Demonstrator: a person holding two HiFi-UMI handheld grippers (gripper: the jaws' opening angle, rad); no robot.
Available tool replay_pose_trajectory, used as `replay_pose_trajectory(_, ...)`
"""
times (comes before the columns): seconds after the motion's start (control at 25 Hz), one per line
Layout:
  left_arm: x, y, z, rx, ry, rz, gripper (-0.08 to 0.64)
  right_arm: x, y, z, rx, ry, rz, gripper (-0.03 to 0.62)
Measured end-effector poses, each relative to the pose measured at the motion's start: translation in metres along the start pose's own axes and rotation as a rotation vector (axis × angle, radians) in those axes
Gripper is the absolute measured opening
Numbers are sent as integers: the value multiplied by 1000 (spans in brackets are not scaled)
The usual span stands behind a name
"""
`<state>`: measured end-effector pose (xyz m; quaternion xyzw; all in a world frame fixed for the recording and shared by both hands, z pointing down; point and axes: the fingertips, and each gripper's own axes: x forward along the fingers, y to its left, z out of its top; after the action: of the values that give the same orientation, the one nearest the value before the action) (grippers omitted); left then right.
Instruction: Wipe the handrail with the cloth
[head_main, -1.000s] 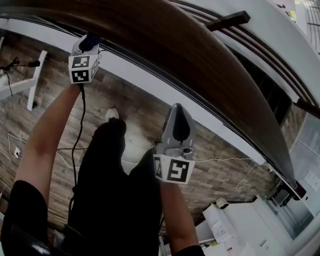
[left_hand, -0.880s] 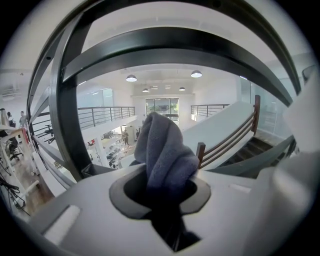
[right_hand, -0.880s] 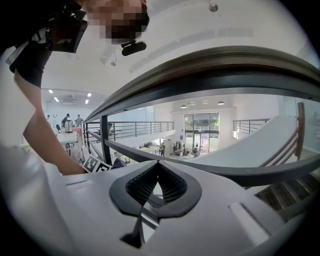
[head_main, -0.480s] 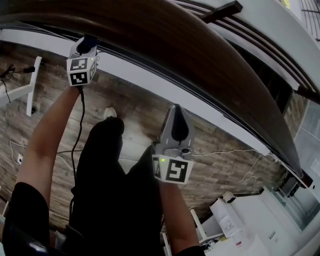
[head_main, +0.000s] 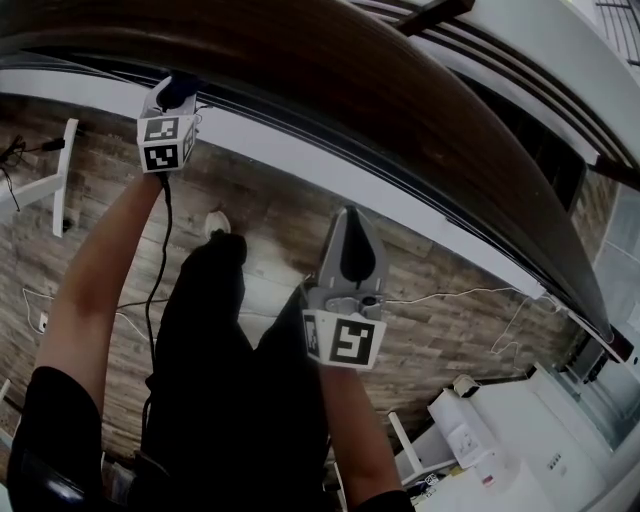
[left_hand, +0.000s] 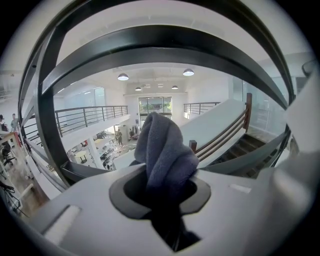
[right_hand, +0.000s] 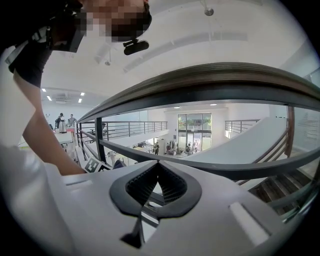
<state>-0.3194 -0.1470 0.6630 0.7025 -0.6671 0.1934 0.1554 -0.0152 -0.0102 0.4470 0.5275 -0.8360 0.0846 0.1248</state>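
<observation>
We look down on a wood-plank floor (head_main: 450, 320); the gripper views show a bright open hall beyond the railing. A dark, curved wooden handrail (head_main: 400, 90) sweeps across the top of the head view, from 9 o'clock round to 4 o'clock. The grey-blue cloth (left_hand: 165, 150) is bunched and clamped between the jaws of our left gripper (head_main: 175, 92), raised at 11 o'clock against the rail's lower edge; we cannot tell whether they touch. Our right gripper (head_main: 352, 225) sits near centre, below the rail and apart from it, jaws closed tip to tip, holding nothing.
</observation>
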Motion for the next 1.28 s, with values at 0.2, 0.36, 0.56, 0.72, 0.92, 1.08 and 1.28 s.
replay_pose_trajectory(0.2, -2, -14, 1, 1, 6, -5, 71, -7, -9, 3, -2, -2, -5, 2)
replay_pose_trajectory(0.36, 0, -19, 2, 16, 1, -3, 71, -10, -15, 6, -21, -20, -12, 2)
replay_pose_trajectory(0.56, 0, -27, 0, 10, 0, 7, 71, -15, -20, 4, -8, -33, -9, 2)
replay_pose_trajectory(0.72, 1, -38, 3, 10, -7, 7, 71, -21, -33, -5, -30, -10, -7, 2)
replay_pose_trajectory(0.92, 0, -45, 3, 18, -22, 11, 71, -24, -49, -6, -16, -31, -17, 2)
replay_pose_trajectory(1.08, 0, -51, 5, 17, -25, 12, 71, -26, -64, -12, 13, -33, -51, 2)
replay_pose_trajectory(1.28, -2, -64, 6, 7, -36, 12, 71, -27, -74, -13, 19, -45, -57, 2)
